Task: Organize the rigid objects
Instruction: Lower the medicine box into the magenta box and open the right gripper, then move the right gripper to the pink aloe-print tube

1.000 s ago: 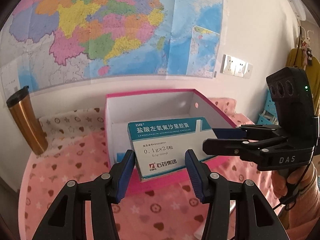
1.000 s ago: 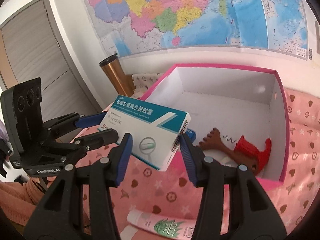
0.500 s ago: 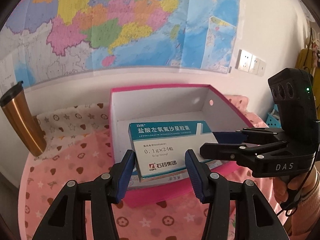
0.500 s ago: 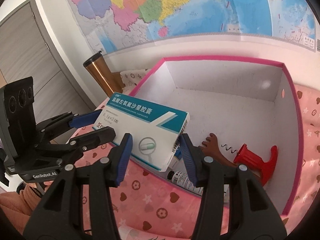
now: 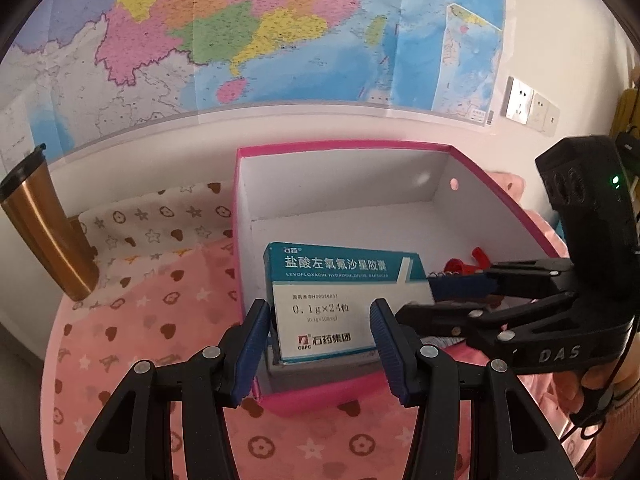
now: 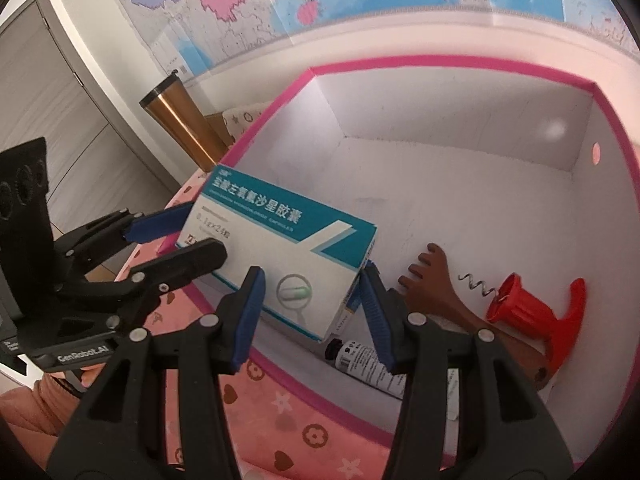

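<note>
A teal-and-white medicine box (image 5: pixel 340 300) (image 6: pixel 280 248) is held at both ends, tilted, over the near left corner of the pink-rimmed white carton (image 5: pixel 340 146) (image 6: pixel 440 60). My left gripper (image 5: pixel 320 308) (image 6: pixel 200 232) is shut on the end with the printed dose. The other end sits between the pads of my right gripper (image 6: pixel 312 276) (image 5: pixel 418 300), also shut on it. I cannot tell whether the medicine box touches the carton floor. Inside the carton lie a red corkscrew (image 6: pixel 536 304) (image 5: pixel 460 266), a brown hand-shaped scratcher (image 6: pixel 432 280) and a black-capped tube (image 6: pixel 368 364).
A copper tumbler (image 5: pixel 44 228) (image 6: pixel 180 128) stands left of the carton on the pink patterned cloth (image 5: pixel 140 340). A map (image 5: pixel 260 32) covers the wall behind, with sockets (image 5: pixel 524 106) at its right. A grey door (image 6: pixel 60 100) is at the left.
Both grippers have carried the medicine box forward and down, from above the carton's near rim to inside its walls. The carton's contents now show more fully.
</note>
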Demonstrator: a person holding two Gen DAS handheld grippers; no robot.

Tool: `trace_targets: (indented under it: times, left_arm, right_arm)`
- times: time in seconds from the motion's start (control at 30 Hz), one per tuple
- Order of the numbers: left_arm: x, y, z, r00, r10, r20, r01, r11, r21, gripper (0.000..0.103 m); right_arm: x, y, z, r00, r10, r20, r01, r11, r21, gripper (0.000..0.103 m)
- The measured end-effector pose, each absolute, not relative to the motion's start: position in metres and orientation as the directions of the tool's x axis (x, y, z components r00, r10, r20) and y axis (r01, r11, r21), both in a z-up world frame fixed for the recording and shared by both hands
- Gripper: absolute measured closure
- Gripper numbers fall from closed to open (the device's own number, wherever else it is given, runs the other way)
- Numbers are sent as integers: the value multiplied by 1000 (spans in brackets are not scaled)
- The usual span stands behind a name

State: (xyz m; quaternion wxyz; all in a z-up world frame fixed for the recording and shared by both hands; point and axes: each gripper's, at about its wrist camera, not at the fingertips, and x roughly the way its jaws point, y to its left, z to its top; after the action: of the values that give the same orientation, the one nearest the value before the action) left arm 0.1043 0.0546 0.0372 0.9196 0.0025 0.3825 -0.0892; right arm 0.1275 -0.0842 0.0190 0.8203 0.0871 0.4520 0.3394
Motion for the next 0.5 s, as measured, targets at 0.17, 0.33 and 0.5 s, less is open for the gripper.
trace_targets:
  times: [0.17,0.33,0.5]
  left_arm:
    - [104,56,40,709,-134,-692,140,989,-48,51]
    - [97,56,45,726,-127,-676,138,990,-38,50]
    - [77,54,56,759,-155,-632,158,986,-51,45]
  right_arm:
    - [133,-82,13,339,646,-684,-466,747,475,51]
    - [132,-83,12,345,643,-684,-454,752,478,51]
    - [119,-93,23,377,658,-651,-469,742,479,51]
